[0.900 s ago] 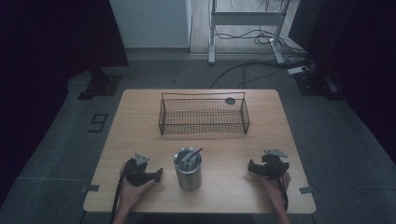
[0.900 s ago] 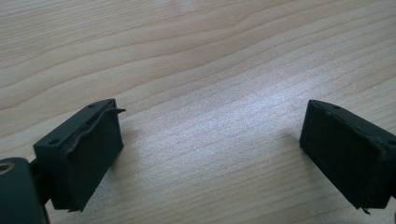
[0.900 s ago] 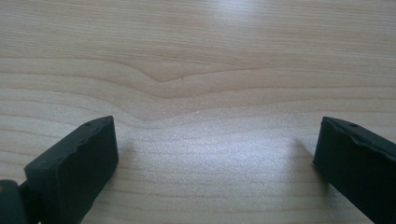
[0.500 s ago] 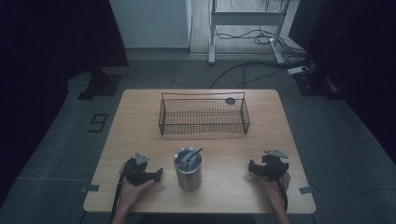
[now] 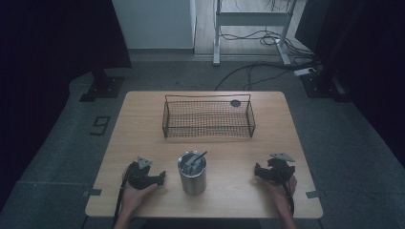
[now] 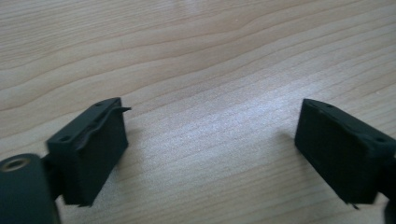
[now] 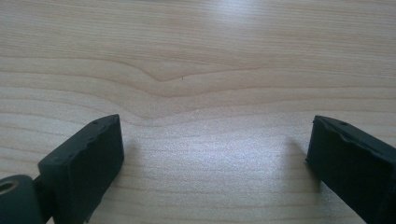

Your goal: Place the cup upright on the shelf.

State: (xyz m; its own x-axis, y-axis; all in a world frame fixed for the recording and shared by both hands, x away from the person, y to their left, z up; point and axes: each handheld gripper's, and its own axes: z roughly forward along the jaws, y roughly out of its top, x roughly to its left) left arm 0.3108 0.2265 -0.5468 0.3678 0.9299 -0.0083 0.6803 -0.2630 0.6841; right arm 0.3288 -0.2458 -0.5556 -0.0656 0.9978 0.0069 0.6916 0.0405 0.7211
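1. Hands at the near edge of the table (image 5: 143, 119): the left gripper (image 5: 160, 178) and the right gripper (image 5: 258, 172) both rest on the wood, each held from below by a hand, tips turned inward toward the middle.
2. Left gripper, own view (image 6: 210, 154): jaws stand wide apart, bare wood grain between them, nothing gripped.
3. Right gripper, own view (image 7: 215, 158): jaws likewise wide, only tabletop between the pads, nothing held.
4. Metal cup (image 5: 192, 172): upright between the two grippers, nearer the left one, apart from both. Utensils (image 5: 195, 159) stand inside it, a dark handle leaning toward the right rim; what kind they are cannot be told.
5. Wire basket (image 5: 208, 117): farther back on the table, past the cup, set lengthwise across the middle.
6. Small dark round object (image 5: 235, 102): at the basket's far right corner; whether it lies on the table or on the rim cannot be told.
7. Beyond the table: grey floor with cables (image 5: 258, 71) and a metal frame (image 5: 248, 19).
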